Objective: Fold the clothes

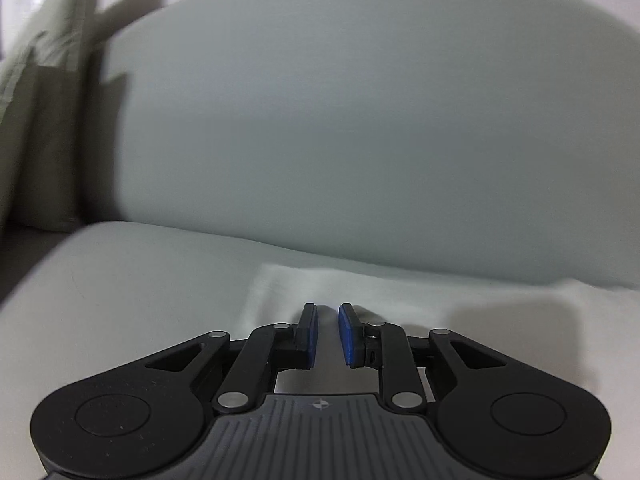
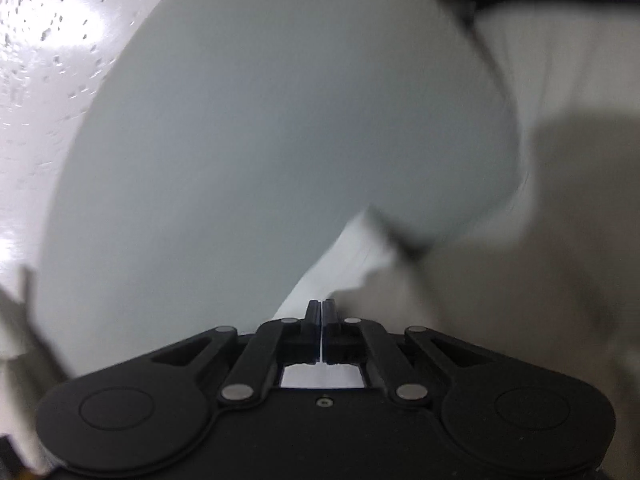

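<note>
White garment (image 1: 400,304) under spread left claw (image 1: 328,312); right claw (image 2: 322,304) pinching it

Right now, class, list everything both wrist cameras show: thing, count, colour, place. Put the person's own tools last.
Cushion: one, pale grey, upright behind the seat, filling most of both views.
Seat surface: one, off-white, under the left gripper.
Garment: one, white cloth, lying on the seat by the cushion; type unclear.
Wall: white, glossy, speckled, upper left of the right view.
Left gripper: one, black with blue pads, slightly open over the garment.
Right gripper: one, black, shut on the garment's edge.
</note>
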{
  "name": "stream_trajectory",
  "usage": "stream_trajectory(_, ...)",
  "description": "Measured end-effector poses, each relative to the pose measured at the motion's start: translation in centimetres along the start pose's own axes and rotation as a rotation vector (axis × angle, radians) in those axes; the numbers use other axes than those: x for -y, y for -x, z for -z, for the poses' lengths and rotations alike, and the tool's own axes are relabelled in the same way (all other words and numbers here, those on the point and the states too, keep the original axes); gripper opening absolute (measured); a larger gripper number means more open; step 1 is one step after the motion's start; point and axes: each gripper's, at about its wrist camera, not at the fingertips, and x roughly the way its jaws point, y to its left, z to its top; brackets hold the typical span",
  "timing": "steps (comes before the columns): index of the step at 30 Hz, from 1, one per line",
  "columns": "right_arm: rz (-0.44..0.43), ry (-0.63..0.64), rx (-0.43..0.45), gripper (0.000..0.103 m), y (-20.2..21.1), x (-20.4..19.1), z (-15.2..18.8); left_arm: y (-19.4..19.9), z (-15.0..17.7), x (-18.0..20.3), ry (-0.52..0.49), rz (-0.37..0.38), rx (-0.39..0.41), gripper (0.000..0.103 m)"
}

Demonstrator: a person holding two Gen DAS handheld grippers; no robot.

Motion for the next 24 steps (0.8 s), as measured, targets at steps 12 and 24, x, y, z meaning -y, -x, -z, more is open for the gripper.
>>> stream_trajectory(12, 0.247, -0.006, 0.132, 0.011, 5.3, 2.2, -0.7, 2.6, 0.9, -3.3, 0.000, -0.222, -0.036, 0.024)
stream_trajectory(24, 0.029, 0.023, 0.154, 0.027, 31.0, -1.3, 0.1, 20.1, 5.5, -11.8, -0.039, -0.084, -0.104, 0.027)
